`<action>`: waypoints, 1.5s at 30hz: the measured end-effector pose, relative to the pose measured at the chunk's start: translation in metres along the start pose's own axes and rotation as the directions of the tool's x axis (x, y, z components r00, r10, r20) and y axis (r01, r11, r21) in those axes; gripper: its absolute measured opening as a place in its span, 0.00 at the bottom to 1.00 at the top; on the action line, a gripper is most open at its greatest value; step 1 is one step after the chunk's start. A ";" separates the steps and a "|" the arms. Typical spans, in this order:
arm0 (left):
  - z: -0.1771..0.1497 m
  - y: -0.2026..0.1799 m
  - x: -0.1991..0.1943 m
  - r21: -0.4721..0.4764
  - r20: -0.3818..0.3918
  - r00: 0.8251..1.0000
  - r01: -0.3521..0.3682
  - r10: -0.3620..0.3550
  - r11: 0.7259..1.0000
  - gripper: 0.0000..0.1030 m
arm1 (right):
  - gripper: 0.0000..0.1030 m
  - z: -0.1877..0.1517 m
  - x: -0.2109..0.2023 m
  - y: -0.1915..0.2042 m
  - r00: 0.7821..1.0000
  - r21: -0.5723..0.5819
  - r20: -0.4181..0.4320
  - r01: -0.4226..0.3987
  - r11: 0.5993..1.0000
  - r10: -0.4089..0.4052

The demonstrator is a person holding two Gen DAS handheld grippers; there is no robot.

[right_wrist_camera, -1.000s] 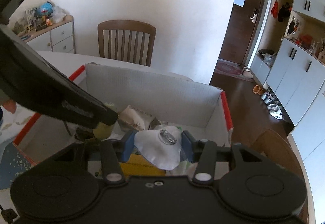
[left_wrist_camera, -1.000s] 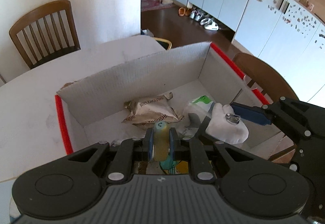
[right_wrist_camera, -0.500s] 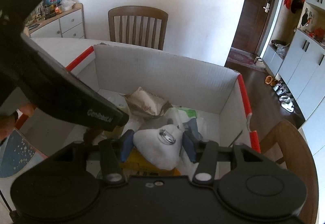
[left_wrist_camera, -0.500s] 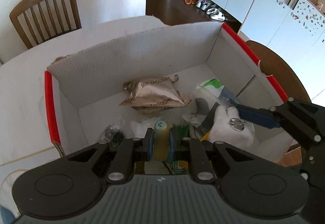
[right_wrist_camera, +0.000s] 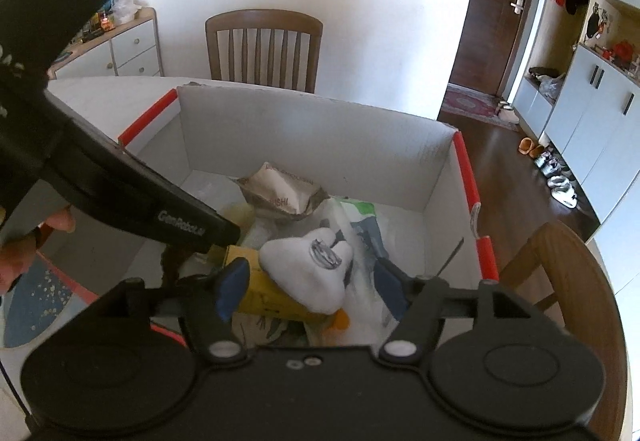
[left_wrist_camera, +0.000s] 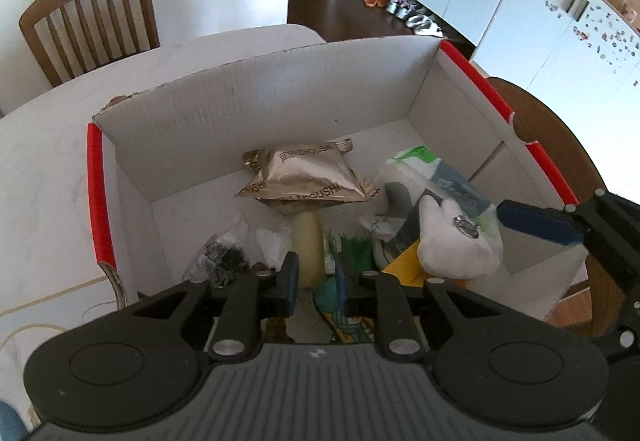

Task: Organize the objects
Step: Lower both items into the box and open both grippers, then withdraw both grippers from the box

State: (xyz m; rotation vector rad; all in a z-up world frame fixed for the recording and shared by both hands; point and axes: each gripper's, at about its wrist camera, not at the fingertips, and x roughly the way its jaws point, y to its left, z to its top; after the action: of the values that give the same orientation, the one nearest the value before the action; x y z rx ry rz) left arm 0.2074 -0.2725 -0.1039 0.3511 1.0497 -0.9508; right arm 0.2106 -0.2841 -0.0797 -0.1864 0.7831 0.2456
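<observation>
Through the left wrist camera, the left gripper [left_wrist_camera: 314, 277] is hanging over the near end of a white cardboard box [left_wrist_camera: 256, 117] with red-taped edges, which is sitting on a pale table [left_wrist_camera: 48, 177]. Its jaws have just been opening a little; a pale yellow tube [left_wrist_camera: 307, 245] is lying between them, and the blue pads no longer look pressed against it. Beyond the tube, a gold foil snack packet [left_wrist_camera: 308, 177] is resting on the box floor. To the right, a white plush toy [left_wrist_camera: 456, 241] with a metal clip is lying on a yellow packet [left_wrist_camera: 402, 265].

Through the right wrist camera, the right gripper [right_wrist_camera: 310, 287] is standing with its jaws apart, having just been opening, and the white plush toy [right_wrist_camera: 308, 273] is sitting loose between them inside the box [right_wrist_camera: 320, 137], touching neither pad clearly. A wooden chair [right_wrist_camera: 264, 45] is standing behind the table.
</observation>
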 end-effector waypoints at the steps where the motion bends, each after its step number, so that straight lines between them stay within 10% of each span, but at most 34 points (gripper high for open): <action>1: -0.001 -0.001 -0.002 0.006 0.005 1.000 0.001 -0.002 1.000 0.24 | 0.70 0.000 -0.002 0.000 1.000 0.002 0.002 0.001 1.000 -0.001; 37: -0.076 0.057 -0.160 -0.033 0.342 0.939 0.062 -0.047 0.998 0.27 | 0.85 0.009 -0.110 0.036 0.989 0.192 0.141 -0.061 0.980 0.034; 45: -0.098 0.065 -0.177 0.004 0.368 0.929 0.054 -0.052 0.999 0.55 | 0.87 0.003 -0.124 0.054 0.986 0.221 0.164 -0.047 0.974 0.011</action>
State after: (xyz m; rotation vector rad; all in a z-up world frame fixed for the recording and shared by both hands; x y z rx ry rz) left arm 0.1744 -0.0832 -0.0118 0.1299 0.7205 -1.0152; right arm 0.1121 -0.2501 0.0071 0.0580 0.6468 0.1955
